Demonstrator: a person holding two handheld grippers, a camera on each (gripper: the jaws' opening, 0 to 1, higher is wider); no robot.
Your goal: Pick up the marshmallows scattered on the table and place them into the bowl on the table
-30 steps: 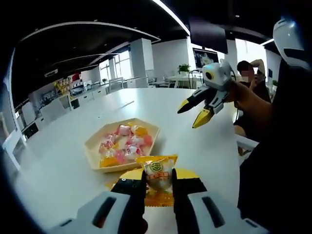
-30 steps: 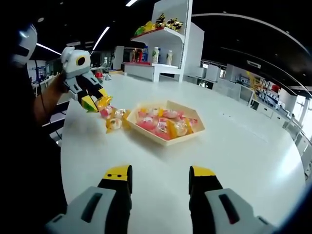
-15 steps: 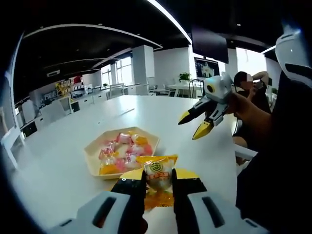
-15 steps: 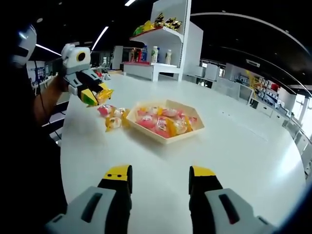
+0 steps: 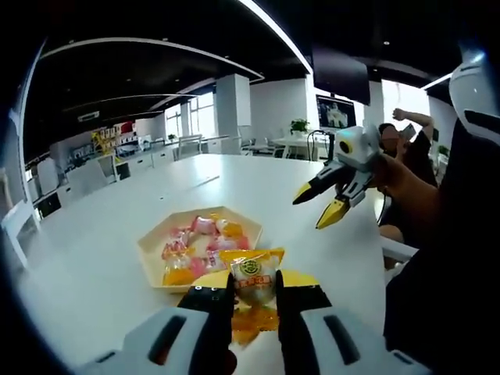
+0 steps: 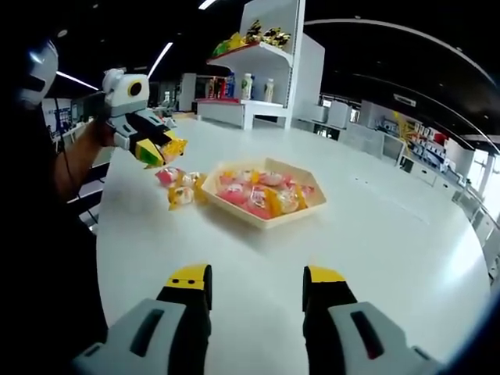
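Note:
My left gripper is shut on a yellow-wrapped marshmallow, held in the air just short of the bowl. The bowl is a beige hexagonal tray holding several pink, yellow and orange wrapped marshmallows. In the right gripper view, the left gripper hangs above two loose marshmallows, a pink one and a yellow one, lying left of the bowl. My right gripper is open with nothing between its fingers, low over the table's near side; it also shows open as the right gripper.
The white table stretches wide to the right of the bowl. A white shelf unit with bottles and snacks stands behind it. A seated person is at the far side, and my own dark sleeve fills the right.
The left gripper has risen a little with the yellow marshmallow and drifted towards the bowl. The right gripper has stayed put, still open.

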